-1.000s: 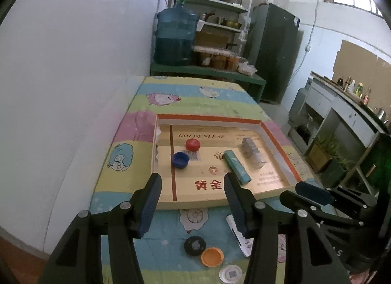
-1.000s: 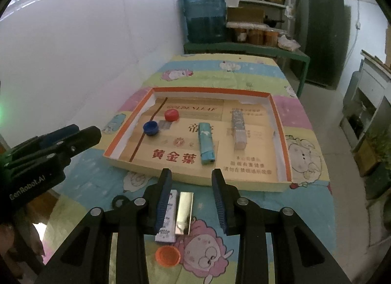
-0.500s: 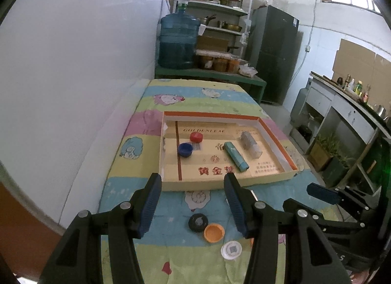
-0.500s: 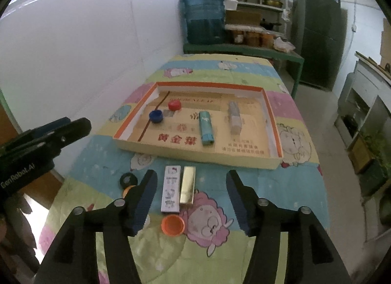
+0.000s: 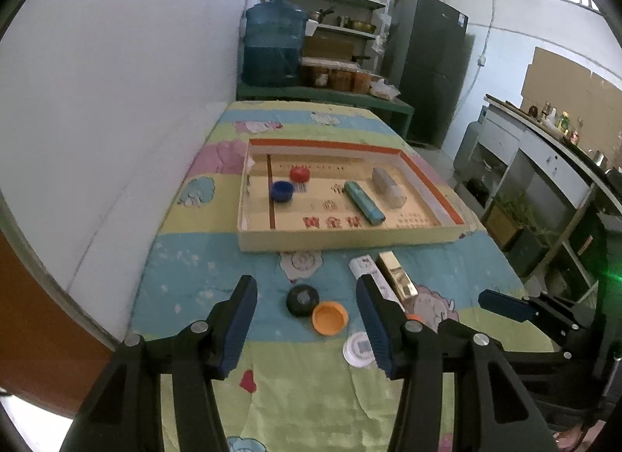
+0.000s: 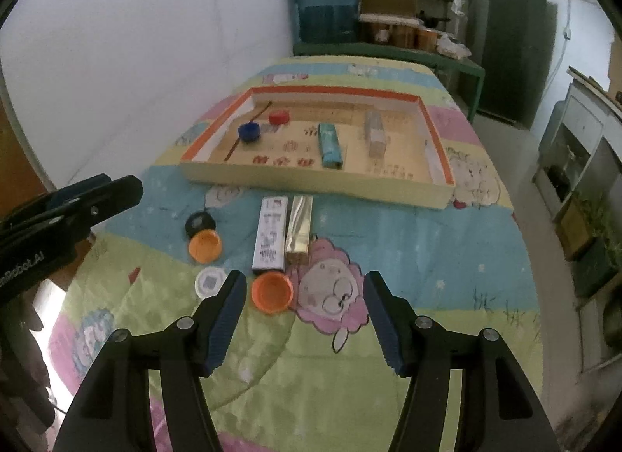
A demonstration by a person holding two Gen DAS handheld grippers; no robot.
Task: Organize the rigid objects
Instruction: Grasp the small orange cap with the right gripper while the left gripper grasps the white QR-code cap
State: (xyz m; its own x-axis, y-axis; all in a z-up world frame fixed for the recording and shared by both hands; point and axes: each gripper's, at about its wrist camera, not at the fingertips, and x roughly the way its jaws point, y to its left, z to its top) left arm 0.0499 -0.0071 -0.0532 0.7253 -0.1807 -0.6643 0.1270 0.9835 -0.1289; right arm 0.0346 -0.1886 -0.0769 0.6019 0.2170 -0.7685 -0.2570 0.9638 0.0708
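Observation:
A shallow cardboard tray [image 5: 350, 240] holds a red cap [image 5: 300, 173], a blue cap [image 5: 282, 191], a teal tube [image 5: 363, 203] and a clear block [image 5: 388, 187]. In front of it on the cloth lie a white box [image 6: 271, 232], a gold box [image 6: 299, 228], a black cap [image 5: 302, 299], an orange cap [image 5: 329, 317] and a white disc [image 5: 359, 349]. My left gripper [image 5: 306, 288] hangs open over the black cap. My right gripper [image 6: 305, 282] has its jaws opening and grips nothing. A second orange cap [image 6: 271, 291] lies on the cloth just beyond its tips.
The table wears a cartoon-print cloth [image 6: 408, 249] and stands along a white wall [image 5: 116, 102]. A blue water jug [image 5: 274, 47] and shelves stand behind its far end. To the right is floor [image 6: 544, 218] with cabinets.
Both grippers have drawn back from the tray toward the near end of the table. The right jaws have spread wide, and the white and gold boxes now lie ahead of them.

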